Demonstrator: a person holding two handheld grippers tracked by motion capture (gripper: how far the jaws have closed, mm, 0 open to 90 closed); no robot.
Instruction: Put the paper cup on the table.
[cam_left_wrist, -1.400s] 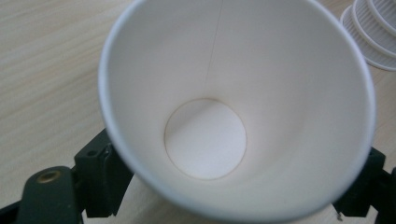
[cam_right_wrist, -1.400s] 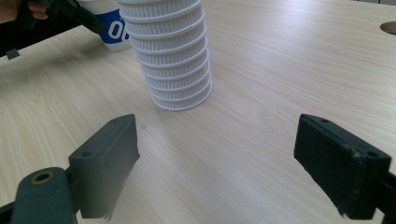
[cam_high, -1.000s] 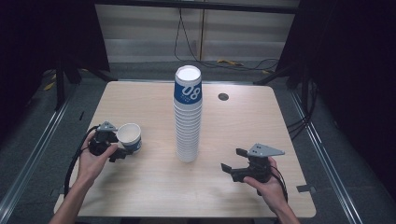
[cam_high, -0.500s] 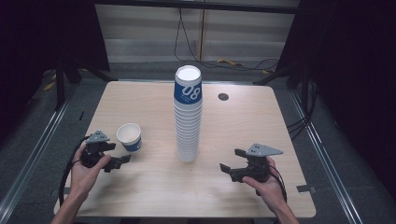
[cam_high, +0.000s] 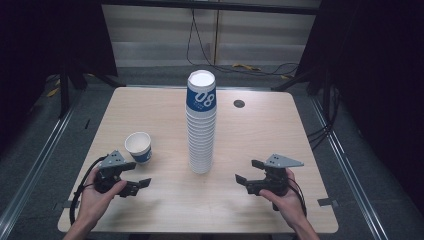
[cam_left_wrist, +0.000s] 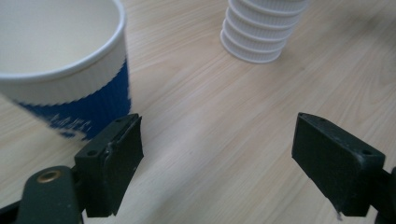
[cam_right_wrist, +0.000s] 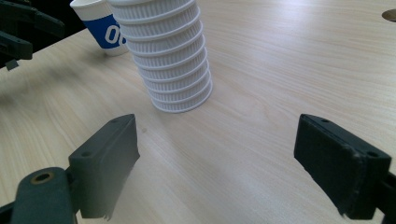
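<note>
Pale wood bench (cam_high: 165, 210) under dark surrounds, cables on the floor beyond. Lower left of the high view: left tongs (cam_high: 137, 184), jaws apart, empty, held low over the wood. Lower right: right tongs (cam_high: 246, 176), jaws apart, empty. Just above the left tongs: single paper cup (cam_high: 138, 147), blue band, upright, mouth up, standing free, nearer the left hand. Centre: tall cup stack (cam_high: 201, 122), upright, long axis vertical, between both tongs, up-left of the right one. Farther, upper right: small round grommet (cam_high: 239, 103).
</note>
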